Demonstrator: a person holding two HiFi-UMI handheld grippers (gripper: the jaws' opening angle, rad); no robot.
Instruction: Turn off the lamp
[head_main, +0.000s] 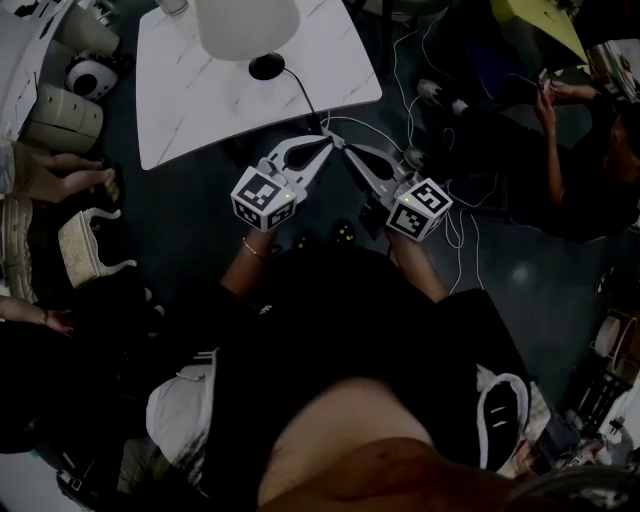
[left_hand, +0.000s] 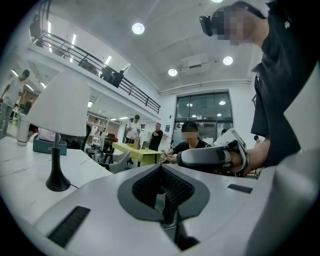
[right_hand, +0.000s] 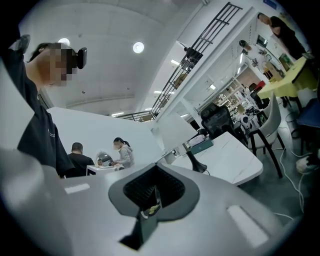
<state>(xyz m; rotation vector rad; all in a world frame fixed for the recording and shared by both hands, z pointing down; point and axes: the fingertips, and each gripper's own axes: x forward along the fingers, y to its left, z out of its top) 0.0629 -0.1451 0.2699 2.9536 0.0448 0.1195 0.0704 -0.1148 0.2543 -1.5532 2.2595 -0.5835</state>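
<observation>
The lamp stands on a white marble-patterned table (head_main: 190, 100), with a white shade (head_main: 245, 25) and a round black base (head_main: 267, 67). A black cord (head_main: 303, 95) runs from the base to the table's near edge. Both grippers are held level just off that edge, with their tips almost touching each other. My left gripper (head_main: 326, 145) is shut and empty, and so is my right gripper (head_main: 346, 149). In the left gripper view the lamp (left_hand: 59, 150) is at the left, beyond the shut gripper (left_hand: 161, 172). The right gripper view has the lamp (right_hand: 192, 155) behind its shut gripper (right_hand: 154, 182).
White cables (head_main: 440, 130) and plugs lie on the dark floor right of the table. A seated person (head_main: 560, 130) is at the far right. White appliances (head_main: 65, 120) and another person's hand (head_main: 70, 175) are at the left. A yellow table (head_main: 545, 20) stands at the top right.
</observation>
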